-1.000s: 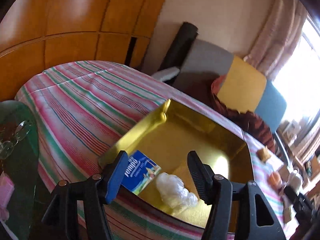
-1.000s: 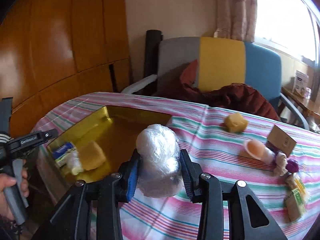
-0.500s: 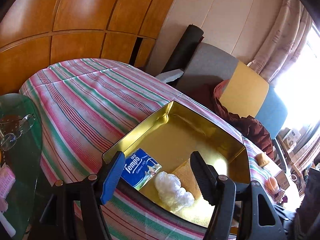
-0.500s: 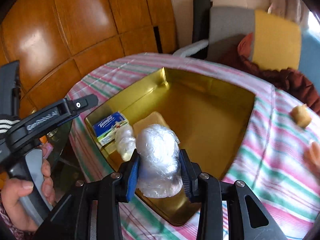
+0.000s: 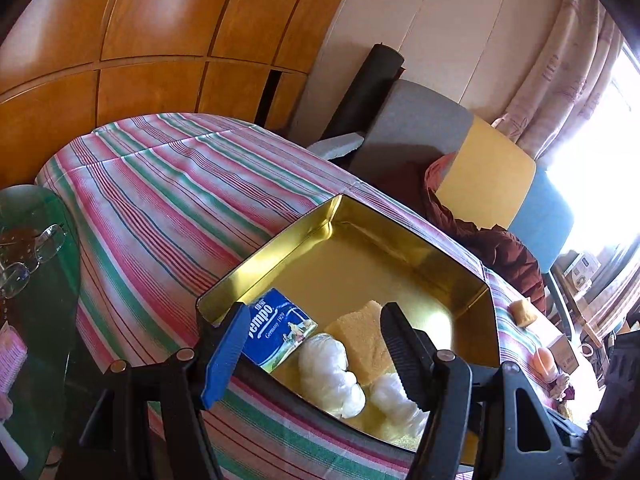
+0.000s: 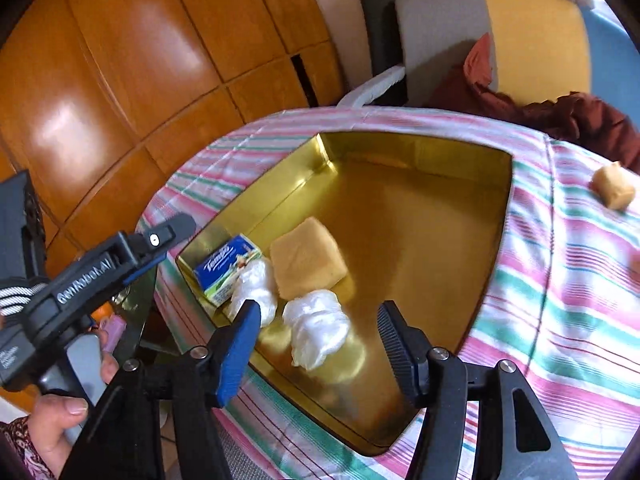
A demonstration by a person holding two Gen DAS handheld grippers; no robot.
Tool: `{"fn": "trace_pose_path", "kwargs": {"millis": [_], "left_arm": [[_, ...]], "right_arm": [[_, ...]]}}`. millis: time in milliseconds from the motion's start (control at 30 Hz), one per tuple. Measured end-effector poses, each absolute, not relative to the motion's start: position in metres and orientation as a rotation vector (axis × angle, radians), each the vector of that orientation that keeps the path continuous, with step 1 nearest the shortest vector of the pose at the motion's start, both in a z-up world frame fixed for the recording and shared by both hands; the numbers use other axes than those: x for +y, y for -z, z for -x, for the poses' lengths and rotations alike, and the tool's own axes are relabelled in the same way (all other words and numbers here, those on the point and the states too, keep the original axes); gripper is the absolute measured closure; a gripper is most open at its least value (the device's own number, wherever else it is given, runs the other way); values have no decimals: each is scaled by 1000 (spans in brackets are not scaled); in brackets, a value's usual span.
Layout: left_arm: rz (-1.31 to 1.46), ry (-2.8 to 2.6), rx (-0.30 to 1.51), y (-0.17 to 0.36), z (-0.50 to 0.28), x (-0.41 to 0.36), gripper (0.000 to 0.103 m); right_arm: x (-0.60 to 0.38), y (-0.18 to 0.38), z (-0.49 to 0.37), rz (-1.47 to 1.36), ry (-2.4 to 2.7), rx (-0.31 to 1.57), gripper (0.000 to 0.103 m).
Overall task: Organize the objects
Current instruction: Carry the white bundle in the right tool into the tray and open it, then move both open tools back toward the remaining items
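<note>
White plastic wad [image 6: 316,326] dropped into tin [image 6: 400,148]; right gripper [image 6: 316,330] fingers opened.

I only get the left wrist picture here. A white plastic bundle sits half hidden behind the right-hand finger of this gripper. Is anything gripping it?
Observer: No. The right gripper stands open above the white plastic bundle, which lies loose on the floor of the gold tin; its jaws have just been opening.
Operator: Who holds my gripper?
Observer: A hand wraps the left gripper's handle beside the tin.
Operator: Does the bundle touch the sponge?
Observer: It lies just in front of the yellow sponge.
</note>
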State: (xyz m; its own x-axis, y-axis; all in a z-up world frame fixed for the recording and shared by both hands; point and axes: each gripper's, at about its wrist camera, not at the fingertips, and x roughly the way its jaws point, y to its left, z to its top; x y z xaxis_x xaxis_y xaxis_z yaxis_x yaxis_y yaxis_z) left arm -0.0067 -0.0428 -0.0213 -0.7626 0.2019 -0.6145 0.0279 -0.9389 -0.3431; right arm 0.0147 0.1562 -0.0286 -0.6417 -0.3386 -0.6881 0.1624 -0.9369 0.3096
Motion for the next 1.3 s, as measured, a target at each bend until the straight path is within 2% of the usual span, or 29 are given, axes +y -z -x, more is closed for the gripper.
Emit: {"fn": "trace_pose_path", "kwargs": {"millis": [333, 700, 1033, 1300], "left_arm": [[1063, -2724, -450, 25, 5, -22, 34], [989, -2579, -258, 21, -15, 23, 34], [925, -2415, -84, 18, -44, 68, 34], [954, -2320, 18, 24, -62, 103, 34]], "right_arm": [[171, 15, -28, -1125, 2737, -268, 38], [217, 10, -45, -1179, 2936, -261, 36], [298, 23, -79, -1293, 3088, -327, 35], [376, 29, -121, -1422, 3211, -293, 34]]}}
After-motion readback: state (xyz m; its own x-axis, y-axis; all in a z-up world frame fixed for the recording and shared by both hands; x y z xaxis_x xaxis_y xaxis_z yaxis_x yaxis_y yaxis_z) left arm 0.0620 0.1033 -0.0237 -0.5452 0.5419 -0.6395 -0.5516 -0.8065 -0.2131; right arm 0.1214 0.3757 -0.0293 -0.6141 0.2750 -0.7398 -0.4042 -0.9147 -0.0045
